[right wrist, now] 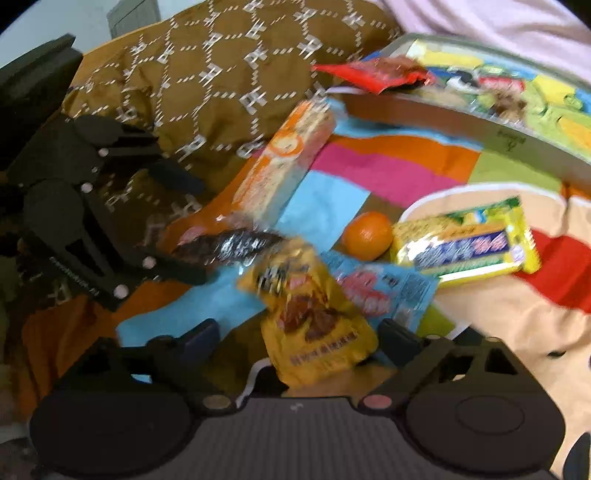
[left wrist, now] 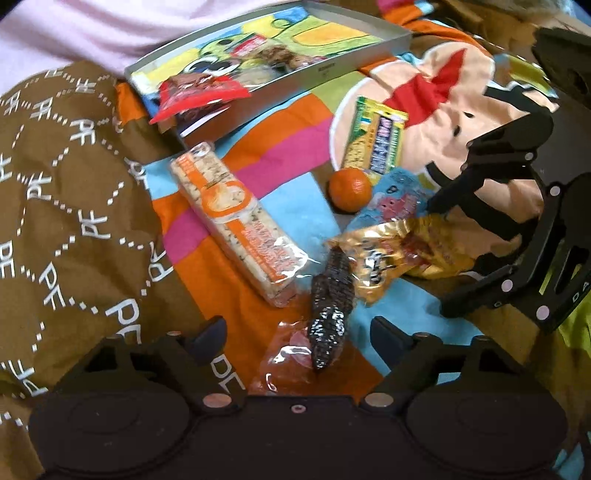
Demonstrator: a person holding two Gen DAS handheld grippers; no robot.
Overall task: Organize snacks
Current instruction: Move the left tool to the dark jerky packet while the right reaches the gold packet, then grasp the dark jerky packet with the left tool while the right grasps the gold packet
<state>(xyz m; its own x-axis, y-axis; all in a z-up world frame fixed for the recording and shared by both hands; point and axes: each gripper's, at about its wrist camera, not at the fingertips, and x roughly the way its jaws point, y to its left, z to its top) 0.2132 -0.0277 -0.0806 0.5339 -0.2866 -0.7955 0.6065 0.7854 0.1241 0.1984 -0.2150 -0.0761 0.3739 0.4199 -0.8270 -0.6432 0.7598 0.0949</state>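
Snacks lie on a colourful bedspread. A shallow grey box (left wrist: 332,68) at the back holds a red packet (left wrist: 199,96) over its near corner and a cookie packet (left wrist: 273,55). My left gripper (left wrist: 297,338) is open, with a dark corn-shaped snack (left wrist: 330,295) in a clear wrapper between its fingers. My right gripper (right wrist: 299,336) is open around a yellow snack bag (right wrist: 314,317). That bag (left wrist: 402,254) also shows in the left wrist view. An orange cracker pack (left wrist: 236,218), a mandarin (left wrist: 349,190), a yellow-green cracker pack (left wrist: 373,136) and a blue packet (left wrist: 395,199) lie between.
A brown patterned pillow (left wrist: 66,192) fills the left side. A pale pink sheet (left wrist: 110,33) lies behind the box. In the right wrist view the box (right wrist: 517,144) is at upper right, and the left gripper (right wrist: 173,218) stands at the left by the dark snack (right wrist: 229,245).
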